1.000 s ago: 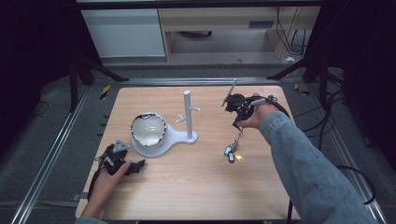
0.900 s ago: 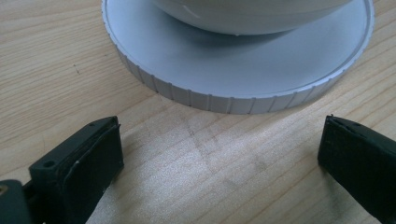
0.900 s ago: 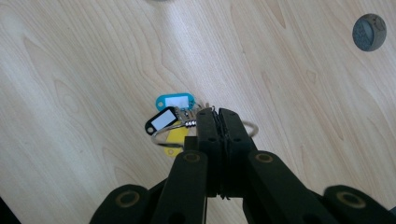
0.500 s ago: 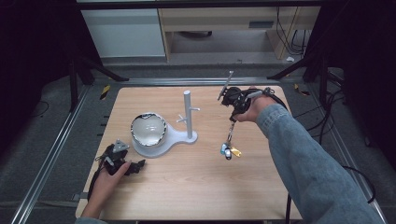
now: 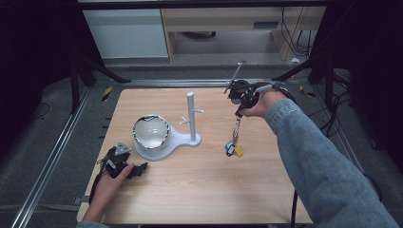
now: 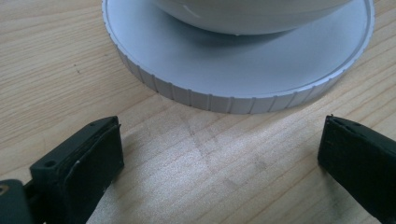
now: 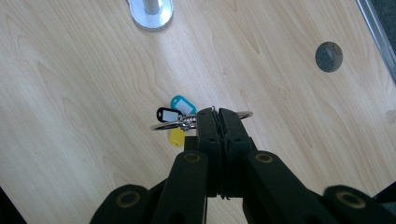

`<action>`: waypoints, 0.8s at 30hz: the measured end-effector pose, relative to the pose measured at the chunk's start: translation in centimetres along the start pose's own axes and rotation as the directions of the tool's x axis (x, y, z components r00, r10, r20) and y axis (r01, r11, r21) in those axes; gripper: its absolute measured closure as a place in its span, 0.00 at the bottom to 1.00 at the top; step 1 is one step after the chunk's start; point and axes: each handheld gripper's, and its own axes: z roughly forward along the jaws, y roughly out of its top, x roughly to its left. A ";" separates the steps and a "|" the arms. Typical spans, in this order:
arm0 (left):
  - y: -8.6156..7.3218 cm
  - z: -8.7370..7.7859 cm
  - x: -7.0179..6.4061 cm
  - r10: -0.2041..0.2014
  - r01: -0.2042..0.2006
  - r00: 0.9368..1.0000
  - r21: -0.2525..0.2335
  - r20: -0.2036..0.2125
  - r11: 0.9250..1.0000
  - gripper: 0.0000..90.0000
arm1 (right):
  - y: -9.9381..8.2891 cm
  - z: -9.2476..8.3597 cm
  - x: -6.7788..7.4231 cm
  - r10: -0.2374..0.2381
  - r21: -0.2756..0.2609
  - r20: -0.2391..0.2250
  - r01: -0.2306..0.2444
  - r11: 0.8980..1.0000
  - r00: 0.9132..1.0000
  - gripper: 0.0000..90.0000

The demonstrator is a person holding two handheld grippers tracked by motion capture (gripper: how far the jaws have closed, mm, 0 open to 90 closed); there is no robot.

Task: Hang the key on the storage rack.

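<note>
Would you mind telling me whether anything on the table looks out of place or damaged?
Nothing stands out. The key ring with its coloured tags hangs from the shut right gripper above the table, the white stand is upright, and the bowl sits squarely on its base.

My high view looks forward and down over the whole table (image 5: 199, 199); both gripper views sit close to its wood (the left nearly skims it).

A blue denim sleeve (image 5: 323, 161) covers the right arm, and both black grippers, left gripper (image 6: 219, 154) and right gripper (image 7: 219, 122), show brass-coloured screws.
</note>
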 end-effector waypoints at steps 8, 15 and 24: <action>0.0 0.0 0.0 0.000 0.000 1.000 0.000 -0.001 1.000 0.00 | 1.2 -1.0 0.0 -0.016 0.023 -0.008 0.016 1.000 1.000 0.99; 0.0 0.0 0.0 0.001 -0.001 1.000 0.000 -0.001 1.000 0.00 | 2.2 -1.5 -0.1 -0.034 0.051 -0.015 0.035 0.998 0.999 0.99; 0.0 0.0 0.0 0.000 0.000 1.000 0.000 -0.002 1.000 0.00 | 3.5 -2.6 0.2 -0.036 0.034 -0.008 0.036 0.999 0.999 0.99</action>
